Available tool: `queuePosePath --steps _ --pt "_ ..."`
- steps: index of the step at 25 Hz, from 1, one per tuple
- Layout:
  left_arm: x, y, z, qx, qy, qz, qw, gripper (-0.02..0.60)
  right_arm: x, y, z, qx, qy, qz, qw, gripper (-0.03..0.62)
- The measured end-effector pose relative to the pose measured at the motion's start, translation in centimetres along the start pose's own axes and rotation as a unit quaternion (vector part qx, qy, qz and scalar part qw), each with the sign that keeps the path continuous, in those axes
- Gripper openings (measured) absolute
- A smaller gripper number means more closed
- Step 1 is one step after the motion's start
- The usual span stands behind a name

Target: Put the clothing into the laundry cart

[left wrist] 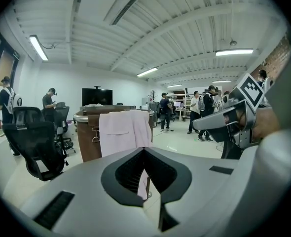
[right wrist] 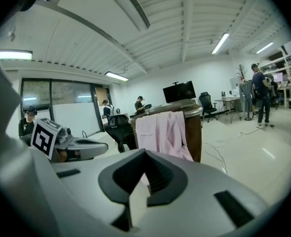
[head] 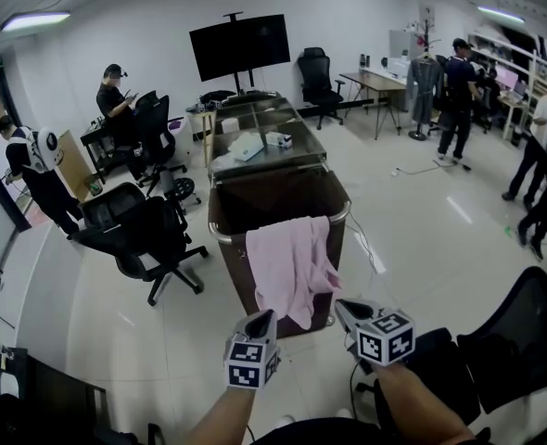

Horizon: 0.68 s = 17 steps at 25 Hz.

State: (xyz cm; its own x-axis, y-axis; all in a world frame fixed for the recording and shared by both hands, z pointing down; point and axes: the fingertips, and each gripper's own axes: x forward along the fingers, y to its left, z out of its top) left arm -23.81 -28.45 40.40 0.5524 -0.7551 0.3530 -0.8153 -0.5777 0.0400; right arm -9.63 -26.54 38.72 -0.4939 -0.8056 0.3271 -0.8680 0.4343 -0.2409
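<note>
From the head: looks forward and steeply down, laundry cart near at 12 o'clock. From each tool: looks almost level at that cart's draped clothing; right tool at 3 o'clock, left tool at 9.

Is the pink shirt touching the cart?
Touching. Head view: the shirt hangs draped over the near rim of the cart; both gripper views show the same.
</note>
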Motion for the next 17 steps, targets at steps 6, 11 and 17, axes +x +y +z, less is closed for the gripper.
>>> queuePosePath --steps 6,11,17 --pt "0.21 0.08 -0.19 0.006 0.001 -0.009 0.9999 0.000 0.17 0.30 0.00 -0.008 0.004 -0.003 1.000 0.006" --pt "0.51 0.21 0.14 0.013 -0.001 -0.012 0.9999 0.000 0.33 0.36 -0.10 -0.013 0.008 -0.004 1.000 0.006" --pt "0.36 0.31 0.31 0.014 0.000 -0.012 0.9998 0.000 0.23 0.73 0.09 -0.016 0.009 -0.003 1.000 0.006"
